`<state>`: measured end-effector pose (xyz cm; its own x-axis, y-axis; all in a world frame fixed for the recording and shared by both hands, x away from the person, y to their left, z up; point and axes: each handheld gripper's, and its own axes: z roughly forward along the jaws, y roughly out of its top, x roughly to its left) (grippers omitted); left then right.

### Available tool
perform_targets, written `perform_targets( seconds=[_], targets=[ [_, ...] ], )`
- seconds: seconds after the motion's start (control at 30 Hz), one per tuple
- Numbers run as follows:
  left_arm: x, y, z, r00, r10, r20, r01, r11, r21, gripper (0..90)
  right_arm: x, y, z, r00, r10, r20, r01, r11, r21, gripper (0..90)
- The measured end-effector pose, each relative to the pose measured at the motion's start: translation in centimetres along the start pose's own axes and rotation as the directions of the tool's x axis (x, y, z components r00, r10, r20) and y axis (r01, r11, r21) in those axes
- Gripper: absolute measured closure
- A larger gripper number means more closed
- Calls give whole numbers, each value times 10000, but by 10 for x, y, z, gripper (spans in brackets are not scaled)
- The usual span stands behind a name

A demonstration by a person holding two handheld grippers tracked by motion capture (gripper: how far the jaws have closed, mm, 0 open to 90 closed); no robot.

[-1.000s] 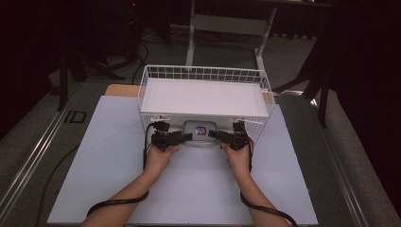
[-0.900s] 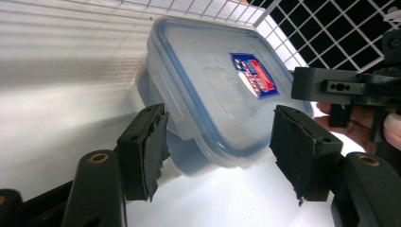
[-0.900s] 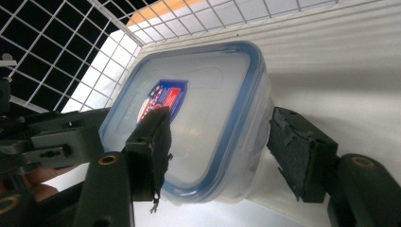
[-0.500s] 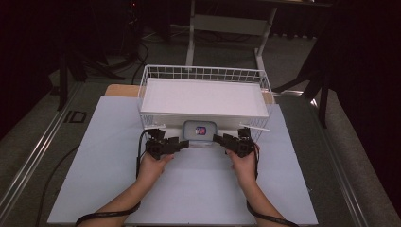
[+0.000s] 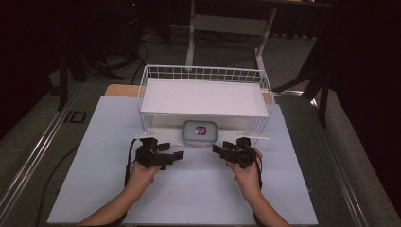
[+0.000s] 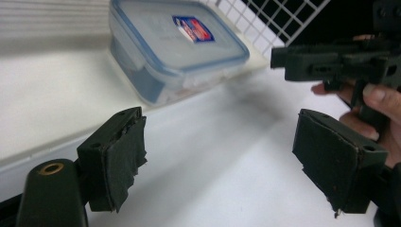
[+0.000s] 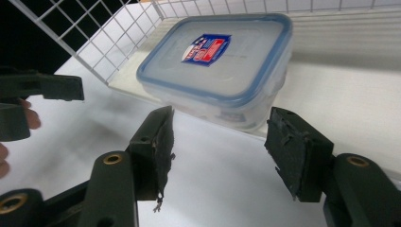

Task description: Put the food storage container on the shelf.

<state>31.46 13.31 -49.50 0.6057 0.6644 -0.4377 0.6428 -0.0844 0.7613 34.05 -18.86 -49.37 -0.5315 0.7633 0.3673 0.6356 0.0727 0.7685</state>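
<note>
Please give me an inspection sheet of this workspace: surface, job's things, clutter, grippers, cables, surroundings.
Surface: white sheet on the table, bare in front.
Job's things: lidded plastic box at the front edge of the lower shelf of the wire rack, lid on.
Clutter: nothing seen.
Grippers: left gripper just opened, nothing between its jaws; right gripper open, holding nothing; both apart from the box.
Cables: black cable trails from the left gripper.
Surroundings: dark room, table legs behind.

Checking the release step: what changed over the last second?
Both grippers, left gripper and right gripper, let go of the clear blue-rimmed lidded plastic box and drew back toward the person; the left jaws have just opened. Box and white wire basket stayed put.
</note>
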Motion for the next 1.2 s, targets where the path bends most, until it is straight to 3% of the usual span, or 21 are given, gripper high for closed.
perform_targets(
  seconds=[0.1,0.2,0.3,0.4,0.43,0.47,0.53,0.73,0.8,0.87,0.97,1.0,1.07,1.2],
  targets=[
    [-3,-4,-6,9996,255,118,-254,9997,-74,143,6,-2,0,9999,-142,62,141,9999,25,446],
    [-8,-9,-15,9972,721,198,-716,9972,-214,21,13,-2,1,9985,-491,245,492,9988,1,456],
    [-12,-15,-25,9952,966,145,-962,9950,-274,21,18,-3,4,9966,-741,365,739,9973,46,455],
    [-14,-19,-31,9939,1078,233,-1072,9939,-254,21,21,-3,7,9976,-656,226,655,9978,65,456],
    [-17,-23,-36,9916,1286,143,-1283,9915,-207,21,22,-3,8,9980,-613,183,612,9981,51,456],
    [-18,-26,-39,9902,1390,131,-1388,9901,-209,21,24,-3,10,9974,-667,272,666,9978,36,506],
    [-21,-31,-44,9895,1442,112,-1440,9895,-144,21,27,-3,14,9970,-730,267,727,9973,118,518],
    [-27,-53,-59,9842,1771,-65,-1772,9841,-123,21,31,-4,25,9957,-834,395,814,9954,497,727],
    [-26,-56,-61,9851,1721,-32,-1722,9850,-149,21,31,-4,27,9959,-837,351,816,9950,576,772],
    [-24,-64,-65,9885,1509,-114,-1511,9882,-233,21,32,-4,32,9951,-894,431,862,9938,708,893],
    [-26,-68,-68,9840,1685,-578,-1709,9845,-386,18,32,-4,38,9953,-737,620,692,9950,727,900],
    [-27,-68,-68,9861,1632,-319,-1645,9853,-453,6,32,-3,39,9946,-715,754,667,9957,645,900],
    [-30,-68,-66,9835,1802,-129,-1806,9830,-338,6,32,-3,42,9930,-770,893,722,9958,561,900],
    [-33,-71,-63,9761,2144,-340,-2159,9752,-481,7,30,-1,50,9940,-606,907,555,9968,577,900]
  ],
)
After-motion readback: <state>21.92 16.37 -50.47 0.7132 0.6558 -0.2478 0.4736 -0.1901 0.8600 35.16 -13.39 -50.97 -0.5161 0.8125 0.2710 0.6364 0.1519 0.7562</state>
